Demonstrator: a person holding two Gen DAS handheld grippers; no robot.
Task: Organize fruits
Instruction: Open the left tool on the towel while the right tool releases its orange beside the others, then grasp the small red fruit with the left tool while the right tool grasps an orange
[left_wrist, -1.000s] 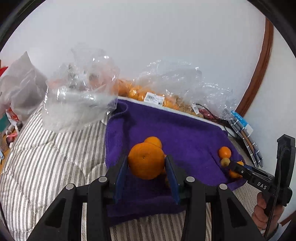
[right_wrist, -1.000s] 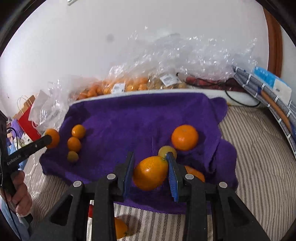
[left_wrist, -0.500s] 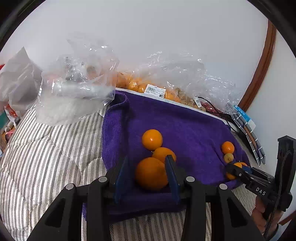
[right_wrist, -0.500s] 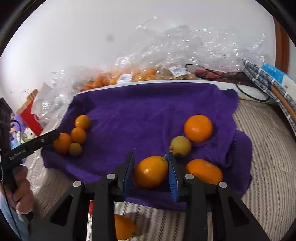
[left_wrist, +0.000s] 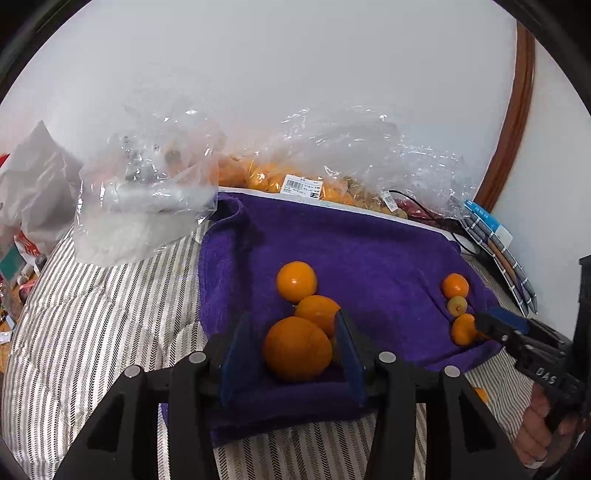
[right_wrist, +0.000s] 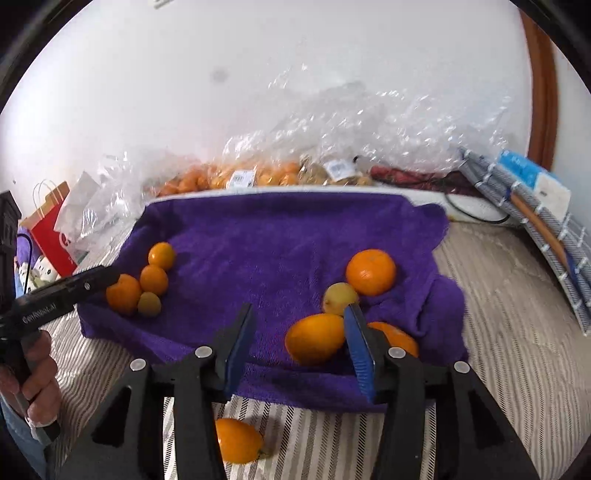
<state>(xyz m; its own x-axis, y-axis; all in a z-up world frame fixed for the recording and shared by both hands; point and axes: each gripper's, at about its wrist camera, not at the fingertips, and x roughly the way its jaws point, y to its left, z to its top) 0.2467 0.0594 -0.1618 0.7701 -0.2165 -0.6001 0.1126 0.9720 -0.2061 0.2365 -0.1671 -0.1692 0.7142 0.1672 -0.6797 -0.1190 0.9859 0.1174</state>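
A purple towel (left_wrist: 369, 251) (right_wrist: 277, 229) lies on a striped bedcover with oranges in two groups. In the left wrist view my left gripper (left_wrist: 292, 321) has its jaws opening around a large orange (left_wrist: 297, 349) that rests on the towel, with a gap beside the left pad. Two more oranges (left_wrist: 296, 281) sit just beyond it. In the right wrist view my right gripper (right_wrist: 300, 310) is opening too; an oval orange (right_wrist: 316, 343) lies between the pads, close to the right one. A yellow fruit (right_wrist: 340, 295) and a round orange (right_wrist: 370, 272) lie behind it.
Clear bags of small oranges (left_wrist: 295, 181) (right_wrist: 240, 177) line the wall behind the towel. A crumpled clear bag (left_wrist: 147, 206) sits at the left. One orange (right_wrist: 236, 439) lies on the bedcover below the right gripper. Bound pads (right_wrist: 535, 221) lean at the right, a red paper bag (right_wrist: 48, 229) at the left.
Both grippers came down to the towel with their oranges. Their jaws have spread, and each orange now rests on the towel instead of being pinched.
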